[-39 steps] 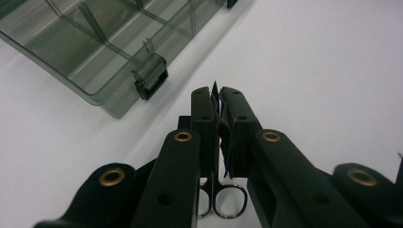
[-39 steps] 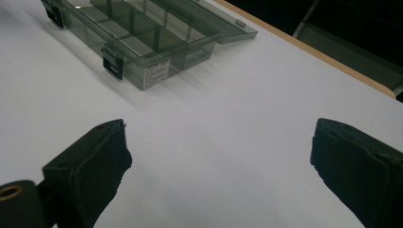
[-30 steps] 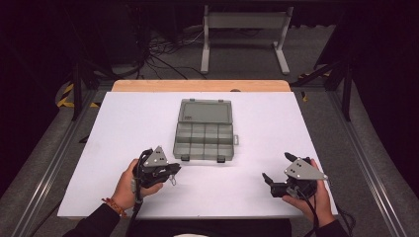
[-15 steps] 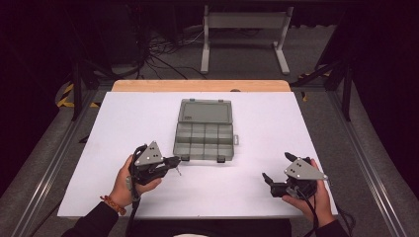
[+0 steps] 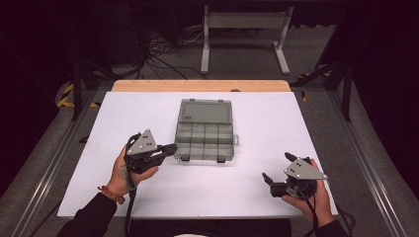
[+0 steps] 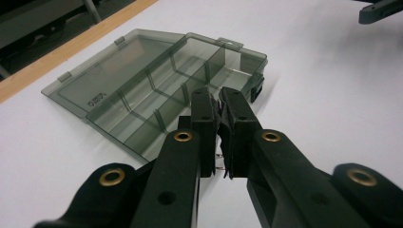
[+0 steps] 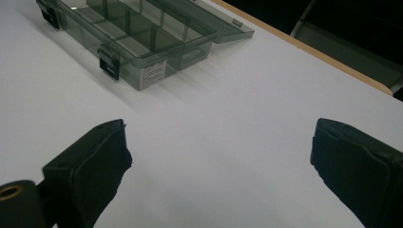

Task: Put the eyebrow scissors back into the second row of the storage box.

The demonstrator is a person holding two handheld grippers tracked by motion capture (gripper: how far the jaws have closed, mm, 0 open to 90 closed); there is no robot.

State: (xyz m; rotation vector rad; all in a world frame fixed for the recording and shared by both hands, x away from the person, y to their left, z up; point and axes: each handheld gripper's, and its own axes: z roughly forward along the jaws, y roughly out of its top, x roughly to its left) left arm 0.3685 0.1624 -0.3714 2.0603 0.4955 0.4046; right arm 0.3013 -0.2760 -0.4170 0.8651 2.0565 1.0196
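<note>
A smoky clear organiser box [image 5: 205, 141] lies open mid-table, its lid [image 5: 205, 111] folded flat behind and its compartments bare. My left gripper [image 5: 173, 147] hovers just left of the box's front left corner, pointing at it. In the left gripper view its jaws [image 6: 219, 97] are pressed together over the box [image 6: 157, 90], and a small thin metal piece [image 6: 219, 160] that I cannot identify shows pinched between the pads. My right gripper [image 5: 276, 167] rests near the front right of the table, wide open. Nothing sits between its pads [image 7: 228, 152], and the box [image 7: 128, 33] lies farther off.
The white table top [image 5: 276, 123] ends in a wooden strip [image 5: 197, 85] at the far edge. Beyond it stand a metal stand [image 5: 244, 29] and loose cables on a dark floor. Black latches [image 5: 221, 159] stick out from the box's front wall.
My left gripper has lifted off the table and moved a little toward the box's front left corner, jaws still shut. The right gripper and the box have not moved.
</note>
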